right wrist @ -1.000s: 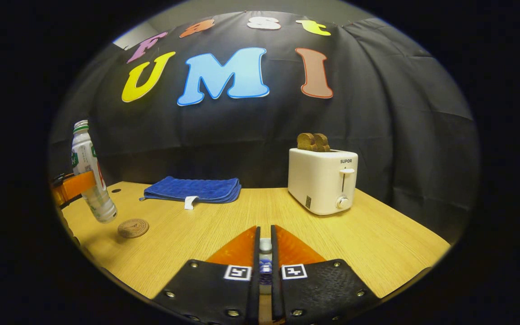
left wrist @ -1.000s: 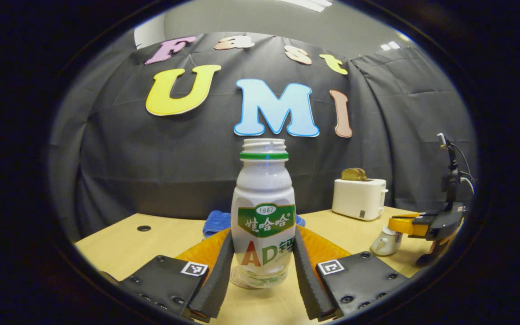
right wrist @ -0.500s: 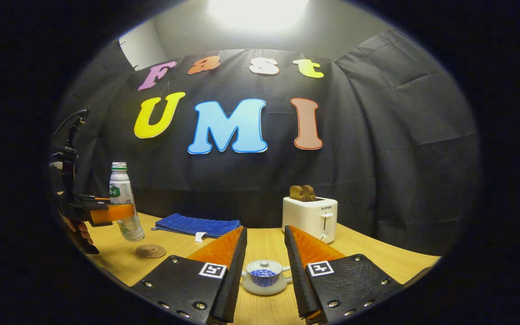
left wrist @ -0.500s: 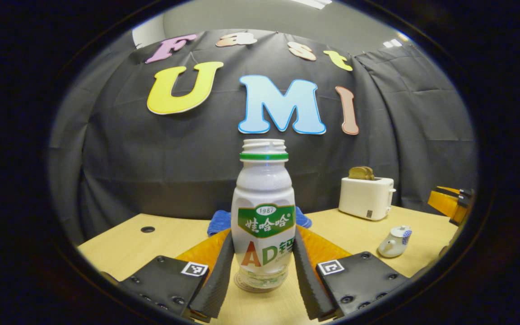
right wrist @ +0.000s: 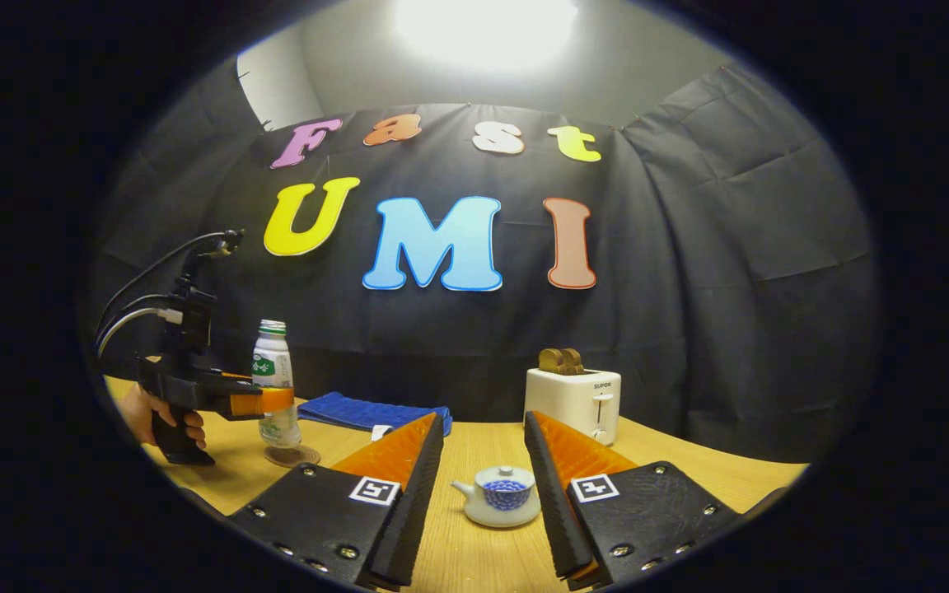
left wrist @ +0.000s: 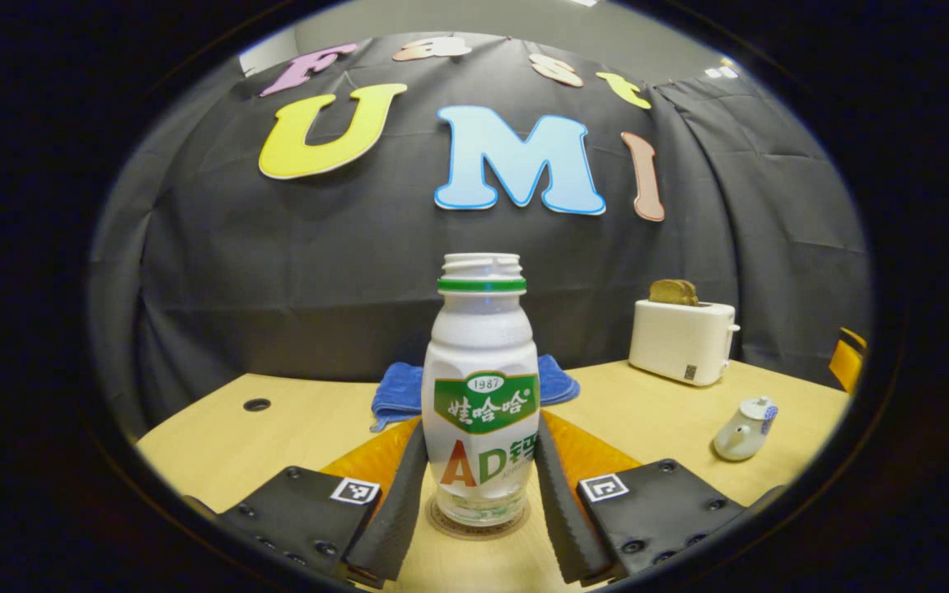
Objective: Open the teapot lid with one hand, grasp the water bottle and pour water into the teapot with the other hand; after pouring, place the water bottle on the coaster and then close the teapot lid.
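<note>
Left tool (left wrist: 480,494) clamping water bottle (left wrist: 481,387) seemingly on coaster (left wrist: 479,527), right tool (right wrist: 483,494) spread wide, empty, teapot (right wrist: 501,494) lidded

We have the left tool (left wrist: 481,494) level and pointing forward, its two fingers (left wrist: 399,502) pressed against the sides of the water bottle (left wrist: 481,387). From the right gripper view, that same left tool (right wrist: 264,402) sits off to one side, held by its grip in a hand (right wrist: 145,416) low near the bench (right wrist: 474,552). Our right tool (right wrist: 483,502) is level too, fingers (right wrist: 417,502) spread wide apart and touching nothing.
</note>
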`<state>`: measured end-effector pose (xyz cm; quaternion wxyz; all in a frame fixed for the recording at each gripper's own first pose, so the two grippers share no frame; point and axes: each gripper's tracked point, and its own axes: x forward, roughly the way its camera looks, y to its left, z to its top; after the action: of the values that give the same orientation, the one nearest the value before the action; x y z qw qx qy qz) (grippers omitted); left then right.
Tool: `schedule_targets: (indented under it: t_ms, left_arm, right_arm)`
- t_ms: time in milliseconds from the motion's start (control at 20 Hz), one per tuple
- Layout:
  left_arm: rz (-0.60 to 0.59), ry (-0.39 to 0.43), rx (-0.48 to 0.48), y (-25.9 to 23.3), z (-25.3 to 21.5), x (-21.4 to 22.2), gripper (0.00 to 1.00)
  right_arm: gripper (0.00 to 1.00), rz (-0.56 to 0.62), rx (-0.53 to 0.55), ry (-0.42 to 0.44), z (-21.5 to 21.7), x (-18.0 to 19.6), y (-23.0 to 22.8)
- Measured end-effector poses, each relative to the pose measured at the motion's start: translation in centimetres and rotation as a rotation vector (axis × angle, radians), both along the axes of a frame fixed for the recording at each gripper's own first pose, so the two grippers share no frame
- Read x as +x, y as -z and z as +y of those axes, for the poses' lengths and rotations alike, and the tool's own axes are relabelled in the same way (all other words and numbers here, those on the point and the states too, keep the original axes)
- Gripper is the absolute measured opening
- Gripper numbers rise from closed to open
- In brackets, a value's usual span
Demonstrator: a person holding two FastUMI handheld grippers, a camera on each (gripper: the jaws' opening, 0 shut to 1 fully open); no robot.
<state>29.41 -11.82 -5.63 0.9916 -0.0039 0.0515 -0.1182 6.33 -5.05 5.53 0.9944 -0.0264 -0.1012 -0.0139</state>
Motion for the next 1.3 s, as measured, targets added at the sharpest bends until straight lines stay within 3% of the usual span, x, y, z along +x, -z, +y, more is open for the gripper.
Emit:
schedule_targets:
  t_ms: [300, 500, 650, 750, 800, 950, 1050, 1300]
  left_arm:
    - [0.045, -0.012, 0.006, 2.8, 0.5, 1.9, 0.7]
    - [0.04, -0.015, 0.001, 2.8, 0.6, 2.1, 0.77]
    - [0.043, -0.018, -0.019, 2.8, 0.9, 2.1, 0.7]
    - [0.046, -0.018, -0.044, 2.8, 1.1, 2.0, 0.78]
    - [0.044, -0.015, -0.058, 2.8, 1.2, 1.8, 0.74]
    - [0.067, 0.008, -0.075, 3.6, 0.6, 1.6, 0.89]
    - [0.057, -0.03, -0.055, 3.7, 1.2, 1.9, 1.0]
    - [0.022, -0.027, -0.092, 2.2, 0.8, 0.7, 1.0]
  right_arm:
    - [0.61, 0.051, -0.011, -0.025, 0.5, 0.7, 1.3]
    - [0.61, 0.052, -0.016, -0.024, 0.5, 0.7, 1.4]
    - [0.61, 0.051, -0.02, -0.029, 0.7, 0.8, 1.5]
    - [0.61, 0.051, -0.028, -0.033, 0.8, 0.8, 1.5]
    - [0.61, 0.05, -0.032, -0.032, 0.8, 0.8, 1.5]
    - [0.61, 0.051, -0.034, -0.036, 0.9, 0.9, 1.5]
    - [0.61, 0.054, -0.039, -0.037, 1.0, 0.9, 1.6]
    - [0.61, 0.048, -0.042, -0.041, 1.0, 0.7, 1.5]
